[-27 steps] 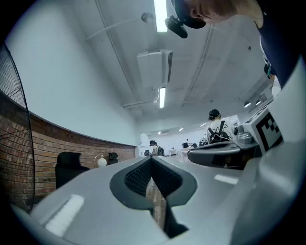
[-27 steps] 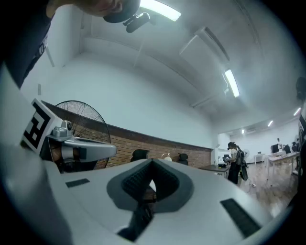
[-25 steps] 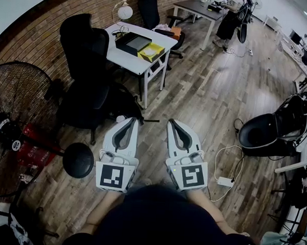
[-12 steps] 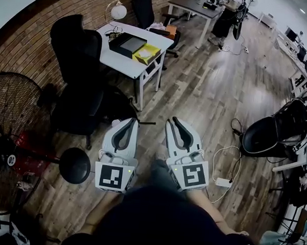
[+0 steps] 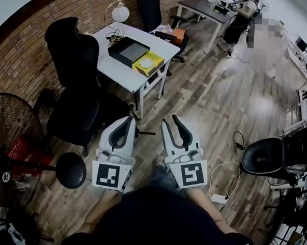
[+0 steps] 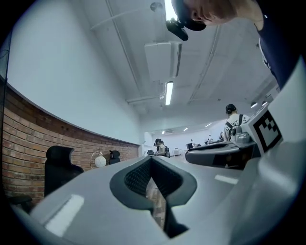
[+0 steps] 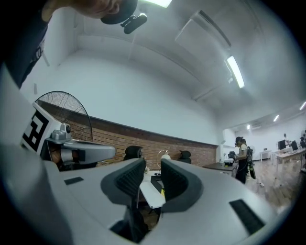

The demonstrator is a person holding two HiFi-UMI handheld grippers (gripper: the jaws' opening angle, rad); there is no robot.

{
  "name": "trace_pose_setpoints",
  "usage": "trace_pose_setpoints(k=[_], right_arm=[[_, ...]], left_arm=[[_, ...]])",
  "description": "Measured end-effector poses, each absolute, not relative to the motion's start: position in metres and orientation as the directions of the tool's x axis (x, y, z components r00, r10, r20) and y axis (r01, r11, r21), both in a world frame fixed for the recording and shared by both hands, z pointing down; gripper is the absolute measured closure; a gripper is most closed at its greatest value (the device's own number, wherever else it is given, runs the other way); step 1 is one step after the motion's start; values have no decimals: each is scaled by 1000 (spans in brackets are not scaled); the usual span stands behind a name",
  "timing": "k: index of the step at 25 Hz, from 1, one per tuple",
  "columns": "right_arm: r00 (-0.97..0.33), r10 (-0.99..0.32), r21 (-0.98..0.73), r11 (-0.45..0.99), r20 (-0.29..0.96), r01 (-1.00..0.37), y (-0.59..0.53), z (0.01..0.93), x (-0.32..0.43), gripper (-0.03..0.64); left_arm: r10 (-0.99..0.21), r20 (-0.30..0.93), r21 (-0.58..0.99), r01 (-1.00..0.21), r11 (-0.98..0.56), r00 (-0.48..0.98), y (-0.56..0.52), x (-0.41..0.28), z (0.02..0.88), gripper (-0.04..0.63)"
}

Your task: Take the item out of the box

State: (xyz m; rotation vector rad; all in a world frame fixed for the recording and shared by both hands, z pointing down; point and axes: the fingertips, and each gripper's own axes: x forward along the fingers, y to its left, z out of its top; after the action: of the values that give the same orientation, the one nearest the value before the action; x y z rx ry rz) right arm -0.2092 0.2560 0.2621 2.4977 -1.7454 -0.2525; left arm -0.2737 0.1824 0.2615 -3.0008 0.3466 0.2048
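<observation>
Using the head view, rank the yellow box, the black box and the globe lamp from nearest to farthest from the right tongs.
From the right tongs, whose jaws have just been opening with nothing between them:
1. the yellow box, on the near end of the white table.
2. the black box, just beyond it, mid-table.
3. the globe lamp, at the table's far end.

Bright, even light falls from ceiling strip lights (image 6: 168, 93); pale glare sheens the far wooden floor (image 5: 258, 106); strong fisheye bending and dark corners throughout; the left hand-held gripper (image 6: 152, 162) looks soft up close.
</observation>
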Motion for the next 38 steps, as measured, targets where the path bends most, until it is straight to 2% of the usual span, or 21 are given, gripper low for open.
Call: trace_pose_setpoints(k=[9, 16, 38], right_arm=[[228, -971, 151, -236, -68, -960, 198, 259, -91, 518], [172, -984, 150, -178, -56, -972, 170, 263, -28, 518], [162, -987, 119, -163, -14, -979, 115, 293, 41, 518]], left_arm=[[-324, -175, -92, -344, -935, 929, 128, -171, 249, 586], [-387, -176, -89, -406, -909, 905, 101, -115, 250, 586], [-446, -122, -65, -456, -888, 886, 38, -62, 279, 586]])
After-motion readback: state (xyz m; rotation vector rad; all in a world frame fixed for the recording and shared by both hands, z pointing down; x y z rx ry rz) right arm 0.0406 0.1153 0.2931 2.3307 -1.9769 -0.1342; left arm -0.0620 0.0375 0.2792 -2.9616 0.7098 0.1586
